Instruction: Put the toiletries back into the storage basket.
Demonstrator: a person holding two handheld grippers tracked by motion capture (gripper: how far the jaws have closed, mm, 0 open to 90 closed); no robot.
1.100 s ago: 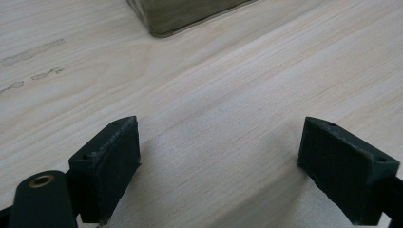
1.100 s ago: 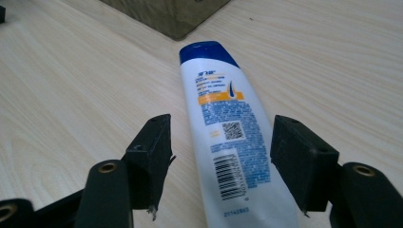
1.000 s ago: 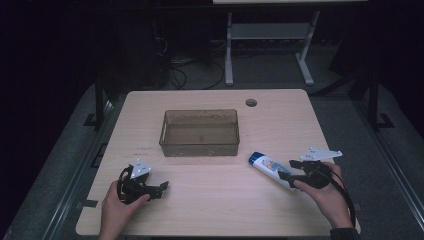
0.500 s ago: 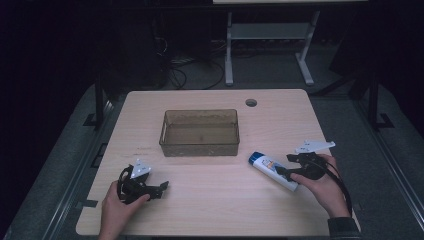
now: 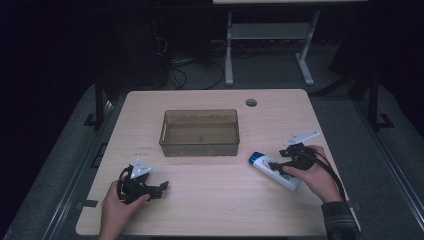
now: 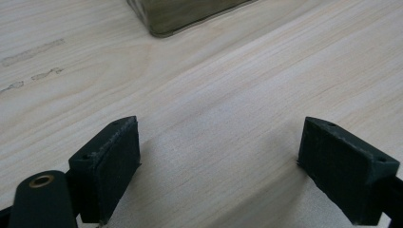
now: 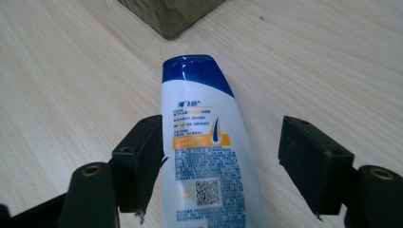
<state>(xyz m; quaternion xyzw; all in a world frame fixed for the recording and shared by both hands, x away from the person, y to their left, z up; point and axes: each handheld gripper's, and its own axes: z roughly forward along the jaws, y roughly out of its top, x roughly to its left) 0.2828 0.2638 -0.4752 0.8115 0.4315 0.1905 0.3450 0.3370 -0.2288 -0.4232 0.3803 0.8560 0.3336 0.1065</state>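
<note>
Right hand-held gripper (image 7: 221, 156) gapes around shampoo bottle (image 7: 209, 156); left hand-held gripper (image 6: 218, 166) released, table (image 6: 228, 95) bare between.

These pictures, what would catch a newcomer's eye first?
Probably the white bottle with a blue cap, lying on the wooden table near its right side, with the right gripper open around it. Next, the empty see-through brown bin at the table's middle, and the left gripper resting open at front left.

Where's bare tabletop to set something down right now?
Free: the wide strip between the left gripper and the shampoo bottle, in front of the bin; also behind the bin, beside the table's hole. Crowded: around the right gripper, jaws straddling the bottle.
</note>
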